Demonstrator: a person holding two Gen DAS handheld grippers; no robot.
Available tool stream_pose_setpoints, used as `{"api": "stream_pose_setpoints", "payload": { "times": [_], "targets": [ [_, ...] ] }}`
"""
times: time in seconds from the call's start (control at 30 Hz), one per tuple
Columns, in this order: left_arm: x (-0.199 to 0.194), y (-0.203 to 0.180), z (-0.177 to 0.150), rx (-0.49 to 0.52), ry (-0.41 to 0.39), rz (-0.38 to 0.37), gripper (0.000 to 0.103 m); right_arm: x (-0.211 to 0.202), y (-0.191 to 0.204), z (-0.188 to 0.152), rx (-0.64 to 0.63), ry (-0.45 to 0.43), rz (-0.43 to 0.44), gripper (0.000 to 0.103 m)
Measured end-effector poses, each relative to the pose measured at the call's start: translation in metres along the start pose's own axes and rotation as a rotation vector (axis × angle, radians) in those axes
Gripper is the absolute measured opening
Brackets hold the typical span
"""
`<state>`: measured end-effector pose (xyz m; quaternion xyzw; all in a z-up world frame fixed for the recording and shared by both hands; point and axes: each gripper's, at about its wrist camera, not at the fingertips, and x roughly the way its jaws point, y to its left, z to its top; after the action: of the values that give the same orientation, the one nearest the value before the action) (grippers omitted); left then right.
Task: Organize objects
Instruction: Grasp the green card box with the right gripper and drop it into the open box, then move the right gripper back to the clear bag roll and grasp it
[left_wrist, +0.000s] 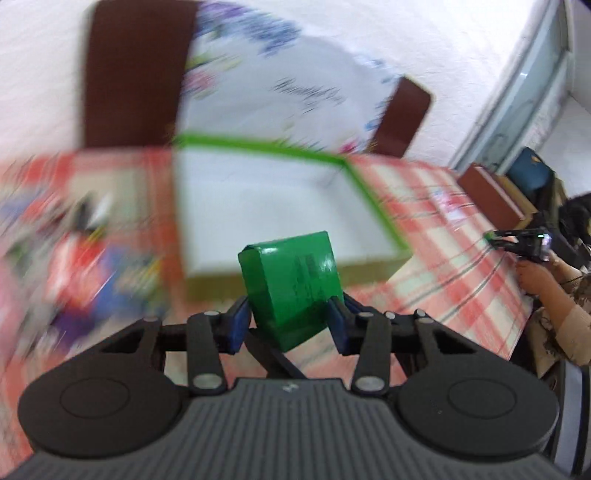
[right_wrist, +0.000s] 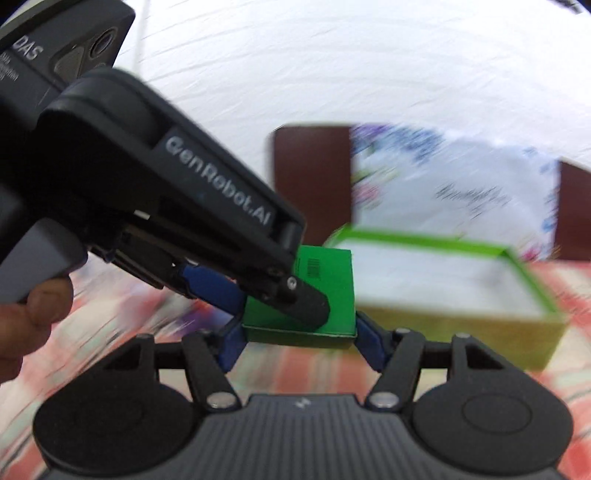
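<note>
Left wrist view: left gripper (left_wrist: 290, 314) closed to the width of a green box (left_wrist: 291, 273), blue pads (left_wrist: 238, 325) pressed on its two side faces. Box tilted, lifted clear of the checked tablecloth (left_wrist: 454, 236), just short of the near wall of the green-rimmed tray (left_wrist: 373, 195). Tray interior white and bare as far as visible. Heavy blur on the left, clutter there unreadable. Far to the right, what looks like the right gripper (left_wrist: 517, 242), well apart from the box.

Right wrist view: left gripper (right_wrist: 280, 291) reaching in from the left, held by the left hand (right_wrist: 33, 314), one finger (right_wrist: 306, 302) lying across the box (right_wrist: 332, 280), barcode face up. Right gripper (right_wrist: 300, 328) partly spread. The box seems framed between its pads, yet judged empty, since the other view puts it well off to the side. Tray (right_wrist: 461, 325) ahead and to the right.

Step in hand, by judgement — carrying the box into the tray. Best done by clearing the near wall first, then levelling the tilt before lowering. Set down flat against a corner to leave room for more. Release only once the base rests on the tray floor — a drop from the tilt risks a tumble onto an edge.
</note>
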<state>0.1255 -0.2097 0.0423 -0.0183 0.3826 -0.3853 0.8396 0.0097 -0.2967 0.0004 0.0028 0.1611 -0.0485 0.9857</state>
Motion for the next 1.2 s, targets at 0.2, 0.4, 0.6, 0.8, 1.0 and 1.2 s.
{"api": "stream_pose_setpoints", "payload": {
  "times": [0.2,0.4,0.6,0.8,1.0,1.2],
  "targets": [
    [0.082,-0.043,0.041,0.092,0.009,-0.062,0.047,0.035,-0.081,0.005,0.055,0.001,-0.143,0.062],
    [0.132,-0.052,0.040,0.104,0.035,0.000,0.049,0.060,-0.118,-0.020,0.131,0.046,-0.233,0.069],
    [0.089,-0.043,0.021,0.116,-0.018,0.056,0.049,0.017,-0.090,-0.036,0.143,-0.020,-0.238,0.073],
    [0.047,-0.036,0.005,0.131,-0.071,0.148,0.054,0.007,-0.074,-0.028,0.114,-0.012,-0.251,0.081],
    [-0.001,-0.008,-0.019,0.087,-0.090,0.190,0.058,0.012,-0.067,-0.013,0.083,-0.002,-0.227,0.072],
    [-0.047,0.050,-0.059,0.018,-0.072,0.354,0.059,0.059,-0.088,-0.004,0.139,0.111,-0.195,0.081]
  ]
}}
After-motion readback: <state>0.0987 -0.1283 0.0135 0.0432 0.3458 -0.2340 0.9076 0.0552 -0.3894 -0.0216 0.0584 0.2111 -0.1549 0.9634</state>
